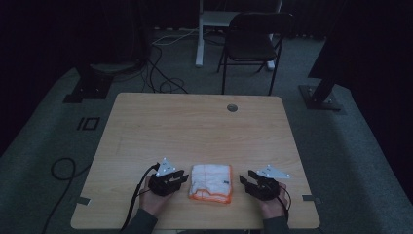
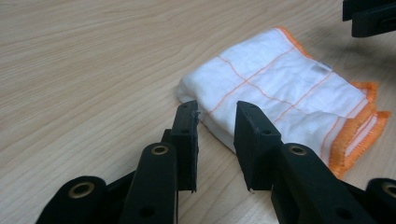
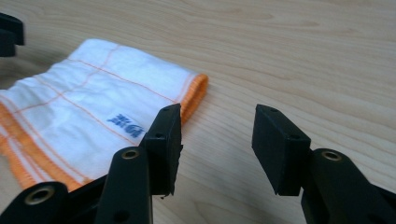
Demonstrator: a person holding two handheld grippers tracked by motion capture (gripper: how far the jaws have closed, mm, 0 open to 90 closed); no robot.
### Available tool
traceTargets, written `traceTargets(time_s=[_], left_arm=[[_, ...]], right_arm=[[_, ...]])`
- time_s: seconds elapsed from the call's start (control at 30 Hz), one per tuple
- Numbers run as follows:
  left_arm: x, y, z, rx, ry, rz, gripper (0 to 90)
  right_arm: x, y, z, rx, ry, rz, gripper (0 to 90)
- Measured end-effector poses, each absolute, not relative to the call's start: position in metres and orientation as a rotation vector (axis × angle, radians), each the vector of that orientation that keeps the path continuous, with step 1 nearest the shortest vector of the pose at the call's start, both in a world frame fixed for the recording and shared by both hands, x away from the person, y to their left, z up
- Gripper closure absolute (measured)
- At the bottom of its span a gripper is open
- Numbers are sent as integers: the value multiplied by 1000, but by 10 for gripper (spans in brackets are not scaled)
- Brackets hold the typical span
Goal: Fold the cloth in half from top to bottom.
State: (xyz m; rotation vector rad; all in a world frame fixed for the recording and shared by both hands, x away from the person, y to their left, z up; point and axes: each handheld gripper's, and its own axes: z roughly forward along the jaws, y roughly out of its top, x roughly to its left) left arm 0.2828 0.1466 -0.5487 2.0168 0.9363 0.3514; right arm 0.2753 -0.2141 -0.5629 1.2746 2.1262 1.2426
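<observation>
A folded white cloth (image 1: 210, 183) with orange hems and thin orange grid lines lies flat on the wooden table (image 1: 195, 126), close to the front edge. My left gripper (image 1: 184, 176) rests just left of it, held in a hand. In the left gripper view the left gripper (image 2: 217, 116) stands open, and the cloth (image 2: 280, 88) has its near folded edge right at the jaw tips, with nothing pinched. My right gripper (image 1: 243, 179) sits just right of the cloth. In the right gripper view the right gripper (image 3: 217, 121) is open over bare wood, and the cloth (image 3: 93, 107) lies beside its left jaw.
A round cable hole (image 1: 232, 107) sits near the table's far edge. Behind the table stand a dark folding chair (image 1: 255, 39), a white stand leg (image 1: 199, 34) and loose cables (image 1: 163, 73) on the carpet. A black stand base (image 1: 319, 95) is at the right.
</observation>
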Motion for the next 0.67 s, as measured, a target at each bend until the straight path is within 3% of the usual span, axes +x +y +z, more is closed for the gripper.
traceTargets(time_s=[0.67], left_arm=[[287, 163, -554, 1988, 989, 377, 695]], right_arm=[[282, -223, -573, 1329, 2114, 1200, 516]])
